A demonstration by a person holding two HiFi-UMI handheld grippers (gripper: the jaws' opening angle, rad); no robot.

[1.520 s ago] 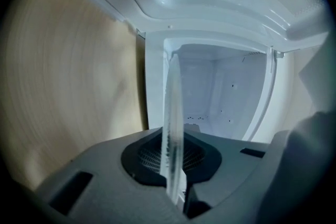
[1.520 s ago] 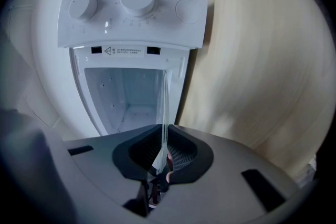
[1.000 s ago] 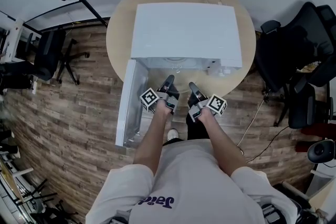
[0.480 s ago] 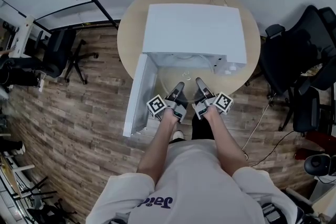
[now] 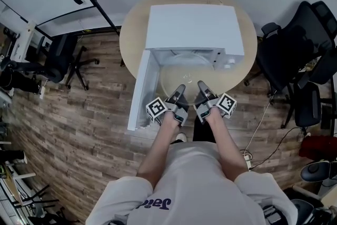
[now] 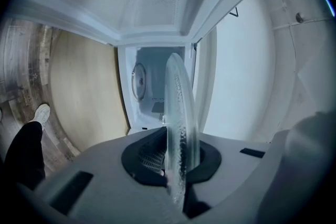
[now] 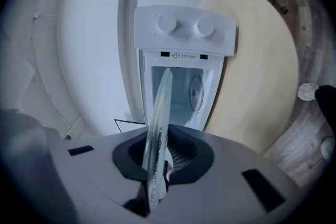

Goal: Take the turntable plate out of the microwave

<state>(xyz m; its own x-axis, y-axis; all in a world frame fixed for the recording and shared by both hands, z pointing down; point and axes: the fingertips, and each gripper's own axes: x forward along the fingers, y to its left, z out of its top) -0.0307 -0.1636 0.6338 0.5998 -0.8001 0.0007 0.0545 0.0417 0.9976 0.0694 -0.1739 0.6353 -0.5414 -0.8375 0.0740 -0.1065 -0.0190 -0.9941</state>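
The clear glass turntable plate [image 5: 185, 72] lies roughly level in front of the white microwave [image 5: 195, 26], partly out of its open cavity. My left gripper [image 5: 180, 90] is shut on the near rim of the plate, seen edge-on as plate [image 6: 178, 107] between the left gripper [image 6: 176, 168] jaws. My right gripper [image 5: 200, 86] holds the near rim too. Its jaws have just been closing, and the plate [image 7: 159, 123] stands pinched between the right gripper [image 7: 157, 168] jaws. Both grippers point at the cavity.
The microwave sits on a round wooden table [image 5: 248, 68]. Its door [image 5: 141, 89] hangs open to the left of my left gripper. The knobs [image 7: 184, 26] are on its right side. Black office chairs [image 5: 287, 55] stand at the right, another chair [image 5: 60, 55] at the left.
Both grippers have drawn back from the microwave opening toward me and risen. The glass plate has come further out of the cavity with them.
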